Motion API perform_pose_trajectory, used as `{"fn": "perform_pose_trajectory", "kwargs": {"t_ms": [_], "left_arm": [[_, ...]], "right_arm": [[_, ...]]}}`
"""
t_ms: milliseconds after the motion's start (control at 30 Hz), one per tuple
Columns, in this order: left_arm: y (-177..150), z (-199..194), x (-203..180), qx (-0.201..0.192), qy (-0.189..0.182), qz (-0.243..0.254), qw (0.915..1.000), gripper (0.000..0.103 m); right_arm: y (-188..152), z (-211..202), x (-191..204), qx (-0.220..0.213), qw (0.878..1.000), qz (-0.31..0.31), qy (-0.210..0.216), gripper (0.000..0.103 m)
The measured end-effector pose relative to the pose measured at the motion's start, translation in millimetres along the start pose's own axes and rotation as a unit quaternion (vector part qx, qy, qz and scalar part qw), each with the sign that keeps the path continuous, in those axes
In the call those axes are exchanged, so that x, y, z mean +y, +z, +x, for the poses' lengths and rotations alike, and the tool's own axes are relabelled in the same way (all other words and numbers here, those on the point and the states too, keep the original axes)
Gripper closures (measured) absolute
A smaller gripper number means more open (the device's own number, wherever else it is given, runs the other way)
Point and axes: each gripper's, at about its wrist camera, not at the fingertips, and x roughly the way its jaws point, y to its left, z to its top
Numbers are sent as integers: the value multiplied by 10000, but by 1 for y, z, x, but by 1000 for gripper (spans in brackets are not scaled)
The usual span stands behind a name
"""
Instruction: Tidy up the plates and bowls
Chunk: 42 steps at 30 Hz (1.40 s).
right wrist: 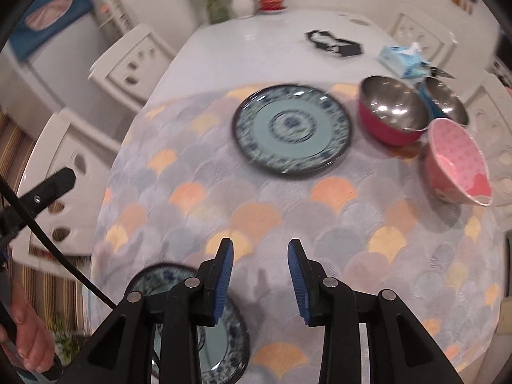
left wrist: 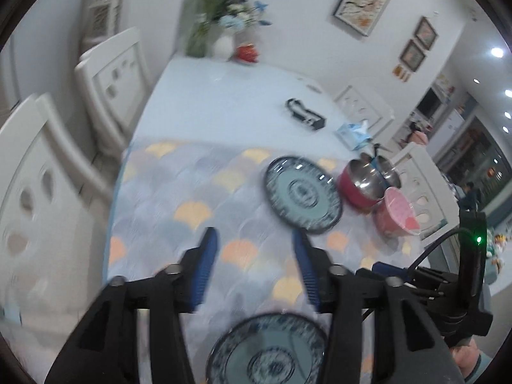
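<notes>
Nearby, tissue pack point(right wrist: 404, 59) behind bowls point(right wrist: 393, 113).

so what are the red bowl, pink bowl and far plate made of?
Red bowl: a steel liner by the look, mirror-bright with sharp light glints; the red outer shell could be plastic or enamel.
Pink bowl: glossy with a printed pattern; ceramic or melamine, cannot tell.
Far plate: glazed ceramic or melamine, shiny blue pattern with a dark rim.
</notes>
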Motion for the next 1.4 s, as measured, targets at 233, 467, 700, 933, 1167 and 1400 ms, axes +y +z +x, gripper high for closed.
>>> {"fn": "perform_pose_trajectory", "kwargs": {"t_ms": [233,467,700,933,1167,1400], "left_arm": [[35,31,-33,56,-589,465,9972,39],[58,77,-40,285,-714,438,9961,39],[70,149,-33,852,-383,479,9945,42],[65,218,-19,1453,-237,276,9887,62],[59,249,-8,1584,-252,73,9870,63],[62,251,-7,1503,-298,106,9881,65]], "right_arm": [[16,-8,-35,-138,9983,476,-290,53],[38,7,-68,-104,9961,780,-388,49],[68,53,-92,6,9938,1098,-148,49],[86,100,-109,135,9915,1290,-52,49],[95,129,-115,181,9929,1170,-76,52],[105,141,-102,33,9955,937,-134,62]]}}
